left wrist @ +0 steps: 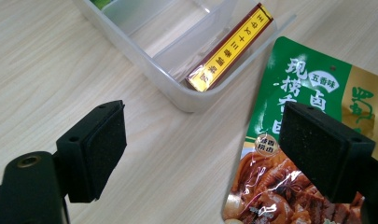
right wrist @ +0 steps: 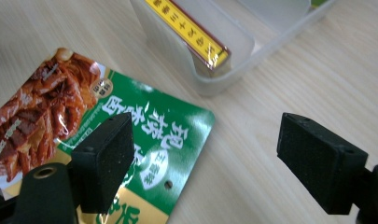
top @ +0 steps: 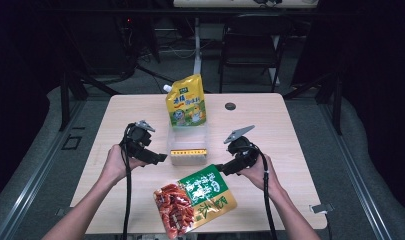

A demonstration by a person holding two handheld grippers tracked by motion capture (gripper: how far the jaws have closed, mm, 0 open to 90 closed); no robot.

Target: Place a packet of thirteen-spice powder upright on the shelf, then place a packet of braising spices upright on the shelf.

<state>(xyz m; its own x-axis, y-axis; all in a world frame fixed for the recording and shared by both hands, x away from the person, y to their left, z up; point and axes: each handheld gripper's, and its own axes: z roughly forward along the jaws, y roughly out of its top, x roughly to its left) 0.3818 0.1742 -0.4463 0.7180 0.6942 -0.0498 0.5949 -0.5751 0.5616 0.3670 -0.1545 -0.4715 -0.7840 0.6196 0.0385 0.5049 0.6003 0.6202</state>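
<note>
The counter (top: 270,130) is lit evenly from above while the room around stays dark. The high view is soft; both gripper views are sharper, with glare on the green snack pouch (right wrist: 144,154).

High view above the desk (top: 270,130), facing forward and down, 2 gripper views close over it, both sharing the clear bin (left wrist: 177,88) and green snack pack (right wrist: 144,140)

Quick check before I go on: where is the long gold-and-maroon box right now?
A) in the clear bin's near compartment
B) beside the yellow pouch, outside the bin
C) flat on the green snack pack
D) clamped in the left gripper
A: the box lies inside the clear bin, against its near wall.
</note>
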